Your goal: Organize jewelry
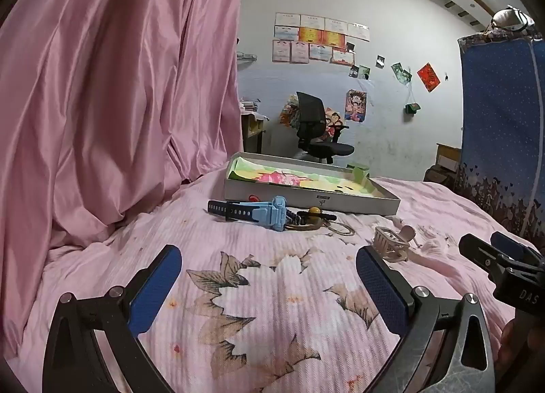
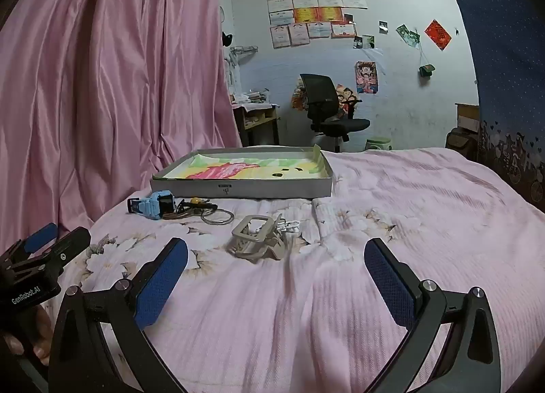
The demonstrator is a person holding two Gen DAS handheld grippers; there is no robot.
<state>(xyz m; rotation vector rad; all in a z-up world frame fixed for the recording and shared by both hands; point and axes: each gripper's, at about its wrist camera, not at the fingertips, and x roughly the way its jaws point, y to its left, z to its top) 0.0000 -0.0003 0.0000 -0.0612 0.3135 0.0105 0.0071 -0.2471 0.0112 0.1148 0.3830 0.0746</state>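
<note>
A pink flowered bedspread [image 2: 391,209] is covering the bed. A pink curtain [image 2: 112,79] is hanging along the left and a blue curtain [image 2: 511,62] on the right. A black office chair [image 2: 328,103] is standing by the far wall, under rows of certificates [image 2: 316,16] and a cartoon poster [image 2: 367,77]. A green stool [image 2: 378,143] is sitting just past the bed.

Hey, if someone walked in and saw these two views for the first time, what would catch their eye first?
Probably the big pink curtain filling the left side, then the shallow grey box with its bright pink-and-green lining at the far end of the floral bedspread. In front of the box lies a small cluster: a blue watch, a ring bangle and a beige hair clip, with the left claw and right claw both open.
</note>
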